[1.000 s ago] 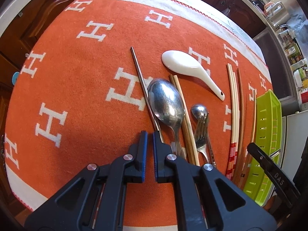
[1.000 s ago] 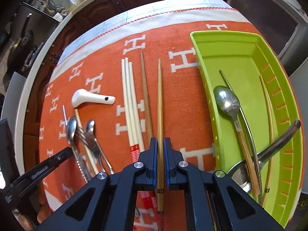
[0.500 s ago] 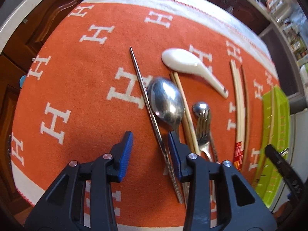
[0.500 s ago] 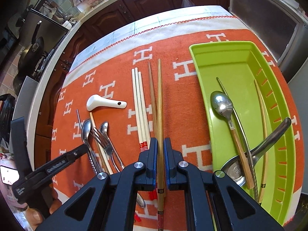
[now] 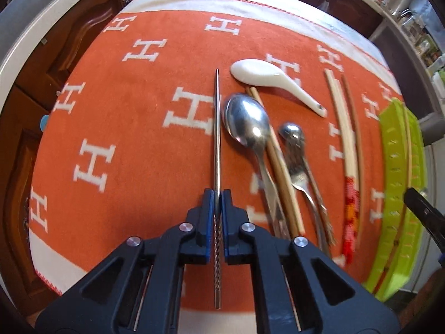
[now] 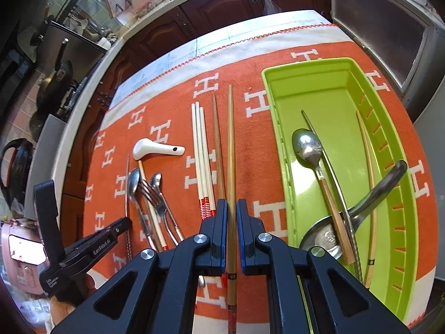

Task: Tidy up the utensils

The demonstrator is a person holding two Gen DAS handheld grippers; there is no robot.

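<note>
both jaws clamped | left: metal chopstick (image 5: 217,128) | right: wooden chopstick (image 6: 230,150)

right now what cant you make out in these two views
- Left wrist view: the handles of the big spoon and fork are motion-blurred and run behind the left gripper.
- Left wrist view: the green tray shows only its side wall, so its contents are hidden.
- Right wrist view: the ladle bowl lies partly under a wood-handled spoon and behind the right gripper.
- Right wrist view: the held wooden chopstick is cut off by the bottom edge.
</note>
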